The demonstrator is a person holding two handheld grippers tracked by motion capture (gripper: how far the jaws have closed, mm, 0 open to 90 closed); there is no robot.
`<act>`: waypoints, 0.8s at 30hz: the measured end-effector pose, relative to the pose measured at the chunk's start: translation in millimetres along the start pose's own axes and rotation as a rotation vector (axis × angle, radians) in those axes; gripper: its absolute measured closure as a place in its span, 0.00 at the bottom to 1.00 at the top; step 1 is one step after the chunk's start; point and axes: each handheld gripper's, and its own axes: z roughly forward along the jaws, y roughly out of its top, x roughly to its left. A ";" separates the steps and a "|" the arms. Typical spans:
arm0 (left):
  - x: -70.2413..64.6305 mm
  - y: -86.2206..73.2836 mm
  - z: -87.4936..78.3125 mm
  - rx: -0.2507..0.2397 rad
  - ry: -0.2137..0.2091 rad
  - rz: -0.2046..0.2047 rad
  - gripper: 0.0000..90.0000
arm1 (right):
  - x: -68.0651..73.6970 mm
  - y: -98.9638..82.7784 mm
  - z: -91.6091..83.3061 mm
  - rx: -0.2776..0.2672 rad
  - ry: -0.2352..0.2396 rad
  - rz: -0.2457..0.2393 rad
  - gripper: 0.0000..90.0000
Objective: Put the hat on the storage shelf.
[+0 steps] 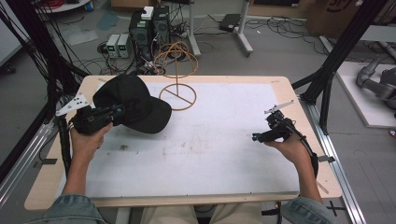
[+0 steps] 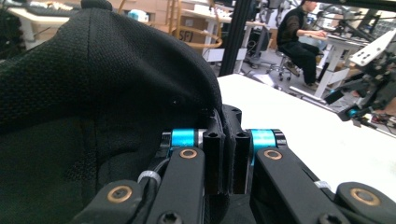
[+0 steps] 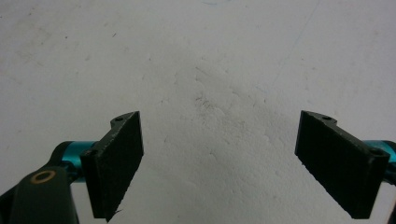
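Our left gripper point(image 1: 119, 111) has its jaws pinched on the black cap's point(image 1: 133, 102) edge at the table's point(image 1: 224, 140) far-left side, beside a wire stand point(image 1: 177, 77); our right gripper point(image 1: 256, 136) hovers wide apart — gripping nothing.

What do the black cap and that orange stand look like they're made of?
Cap: black woven fabric, matte; the left gripper view shows a fine mesh-like texture.
Stand: thin orange-tan rings on a rod, likely wire or bent wood; too small to tell which.
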 end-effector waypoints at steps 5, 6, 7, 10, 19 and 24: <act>-3.0 11.8 -2.8 -0.017 -0.028 0.010 0.97 | 0.1 0.0 0.1 0.003 0.002 0.005 0.17; -3.7 14.4 -3.3 -0.021 -0.035 0.013 0.97 | 0.1 0.0 0.1 0.001 0.001 0.005 0.17; -4.3 17.0 -4.1 -0.025 -0.046 0.017 0.97 | 0.1 0.1 0.0 0.003 0.002 0.004 0.17; -6.2 25.8 -5.9 -0.048 -0.075 0.016 0.97 | 0.0 0.1 0.2 0.004 0.003 0.005 0.17; -11.9 53.8 -7.7 -0.095 -0.142 0.028 0.97 | -0.5 0.1 -0.2 0.002 0.005 0.007 0.17; -15.9 65.3 -5.3 -0.103 -0.173 0.039 0.97 | -1.5 -0.4 -0.4 0.001 0.005 0.010 0.17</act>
